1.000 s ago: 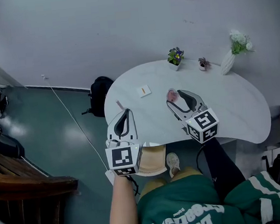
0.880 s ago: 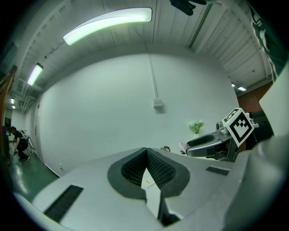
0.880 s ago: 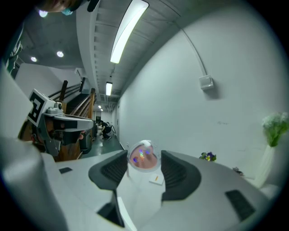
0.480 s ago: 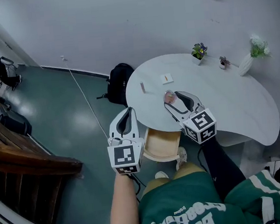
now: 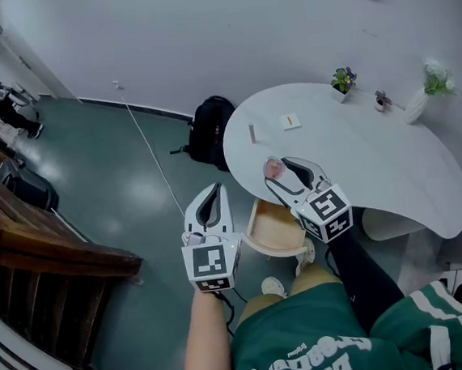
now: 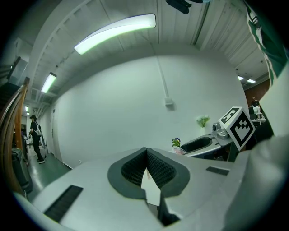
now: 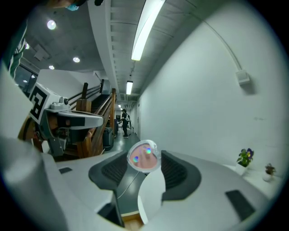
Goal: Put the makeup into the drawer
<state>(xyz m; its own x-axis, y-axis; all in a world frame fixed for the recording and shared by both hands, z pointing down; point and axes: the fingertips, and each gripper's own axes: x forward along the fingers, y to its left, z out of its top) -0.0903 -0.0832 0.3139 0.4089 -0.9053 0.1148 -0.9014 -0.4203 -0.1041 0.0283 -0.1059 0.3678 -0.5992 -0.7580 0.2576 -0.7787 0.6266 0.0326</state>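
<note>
Standing on edge at the pad tips of the right claw [image 5: 281,169], the makeup [image 5: 272,167] is a round pink compact. Being a disc it shows no long axis; its flat face is turned back along the jaws toward the claw's own camera and, in the head view, tilts upward. The right claw pinches it by the rim from both sides, its jaws held apart only by the compact's width. Below that claw and a little back from its tips lies the open wooden drawer [image 5: 270,232]; ahead of the claw and to its right spreads the white table [image 5: 426,186]. Off to its left the left claw [image 5: 209,192] hangs over the green floor, jaws pressed together on nothing.

A second ago the right claw carried the compact further in over the table top; now the compact sits at the table's near edge above the drawer's side, the grip unchanged. The left claw, then over the table's rim, is now clear of it beside the drawer.

The right claw and its marker cube cover part of the drawer; what lies inside cannot be made out. Whether the compact has a clear lid is hard to tell.
</note>
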